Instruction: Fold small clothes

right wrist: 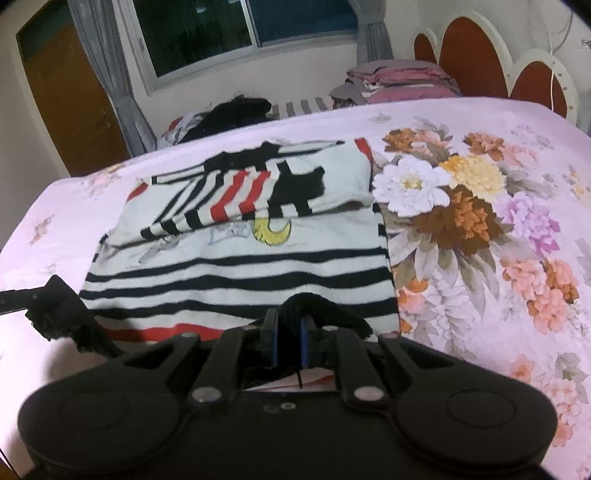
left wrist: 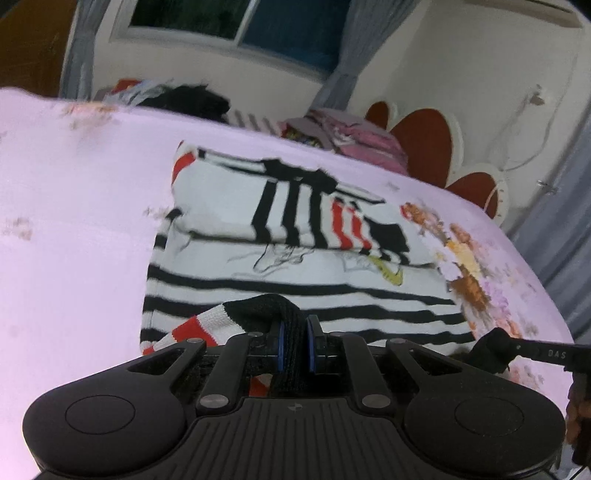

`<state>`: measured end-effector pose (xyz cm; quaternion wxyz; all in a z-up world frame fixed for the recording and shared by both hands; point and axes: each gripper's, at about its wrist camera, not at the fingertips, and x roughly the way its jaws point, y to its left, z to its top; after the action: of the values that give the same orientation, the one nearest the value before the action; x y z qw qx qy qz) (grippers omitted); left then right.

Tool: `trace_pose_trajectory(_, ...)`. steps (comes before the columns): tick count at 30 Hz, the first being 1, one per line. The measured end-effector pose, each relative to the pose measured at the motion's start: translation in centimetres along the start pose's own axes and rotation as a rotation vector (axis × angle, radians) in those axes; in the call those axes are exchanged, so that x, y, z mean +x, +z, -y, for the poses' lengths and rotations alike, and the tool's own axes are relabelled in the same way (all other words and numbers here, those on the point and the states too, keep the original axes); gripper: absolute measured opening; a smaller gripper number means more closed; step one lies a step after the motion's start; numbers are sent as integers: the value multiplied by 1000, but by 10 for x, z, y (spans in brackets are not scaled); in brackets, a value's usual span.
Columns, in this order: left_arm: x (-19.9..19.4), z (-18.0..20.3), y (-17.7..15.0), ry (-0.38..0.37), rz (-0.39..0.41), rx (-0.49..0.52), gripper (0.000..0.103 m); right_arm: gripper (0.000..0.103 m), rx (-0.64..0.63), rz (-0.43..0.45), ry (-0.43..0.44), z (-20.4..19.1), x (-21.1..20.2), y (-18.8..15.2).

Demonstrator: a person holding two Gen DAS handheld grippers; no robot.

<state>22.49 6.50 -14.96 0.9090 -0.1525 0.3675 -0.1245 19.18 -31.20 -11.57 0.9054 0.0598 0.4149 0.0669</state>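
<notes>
Left gripper (left wrist: 294, 341): jaws narrow, clamped on the black hem of the sweater (left wrist: 295, 280), near its red-striped corner. Right gripper (right wrist: 286, 341): jaws narrow, pinching the same hem at the other corner. Ahead of both jaws the sweater lies flat on the bed (right wrist: 480, 129), sleeves folded across its far half. Beyond, past the bed's far edge, a dark clothes pile (right wrist: 236, 110).

Lay spread beneath the fingers: pink floral bedsheet (right wrist: 480, 229). Stood far ahead of them: window (right wrist: 236, 33), grey curtain (right wrist: 107, 77), red scalloped headboard (right wrist: 476, 59), stacked pink bedding (right wrist: 399, 83).
</notes>
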Motion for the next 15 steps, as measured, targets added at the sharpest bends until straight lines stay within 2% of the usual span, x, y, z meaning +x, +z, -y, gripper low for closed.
trace_pose_trajectory(7,20,-4,1,40,-30,-28,11,11,36,-16,10,6,18,5)
trace_pose_trajectory(15,27,2,16,42,0,-29,11,11,15,21,24,2,19,23)
